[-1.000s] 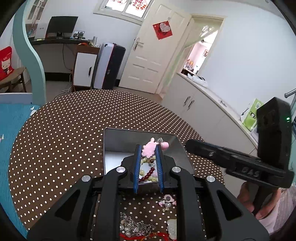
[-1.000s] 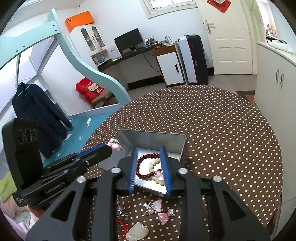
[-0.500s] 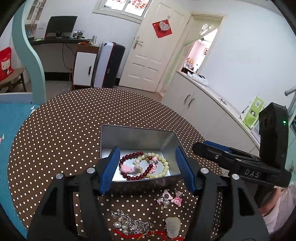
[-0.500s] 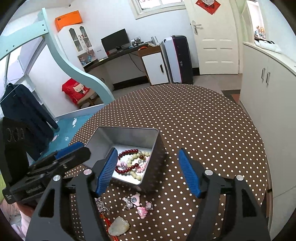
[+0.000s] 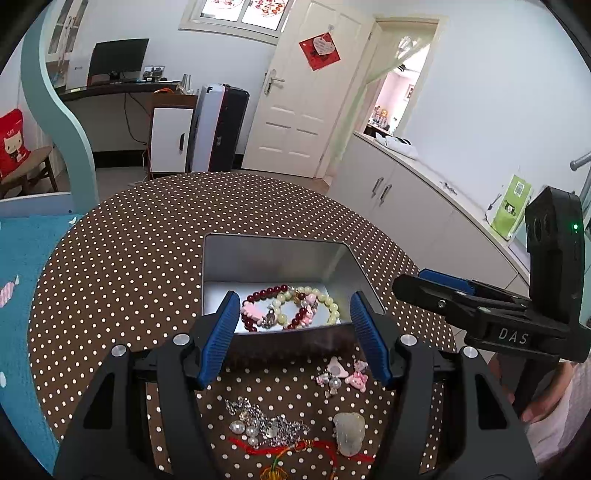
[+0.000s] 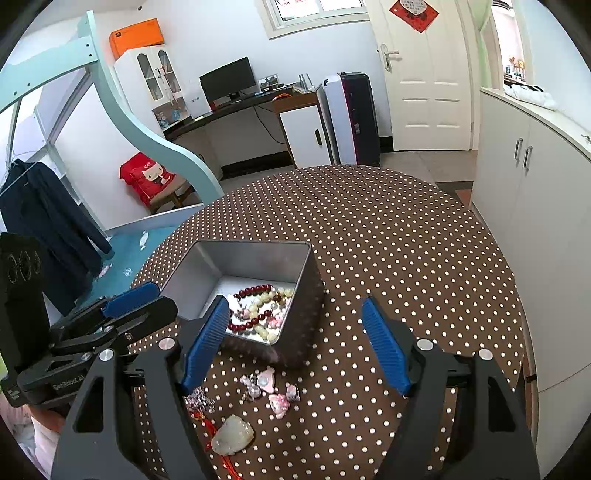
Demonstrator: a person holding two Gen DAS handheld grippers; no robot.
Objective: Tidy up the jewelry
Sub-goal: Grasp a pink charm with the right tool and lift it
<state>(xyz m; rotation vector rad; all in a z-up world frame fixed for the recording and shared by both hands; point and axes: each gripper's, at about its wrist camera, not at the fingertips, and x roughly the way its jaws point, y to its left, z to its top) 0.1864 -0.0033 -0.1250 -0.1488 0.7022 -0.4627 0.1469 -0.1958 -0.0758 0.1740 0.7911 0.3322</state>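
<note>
orange box (image 6: 136, 36) only in right view

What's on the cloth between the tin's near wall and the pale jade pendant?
In the left wrist view, the pink charm cluster lies on the dotted cloth between the tin and the jade pendant; the rest is bare cloth.

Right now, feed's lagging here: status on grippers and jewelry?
Left gripper open, empty. Right gripper opening, empty. Bracelets in tin; pendant, charms loose on table. Nothing blocking.
</note>
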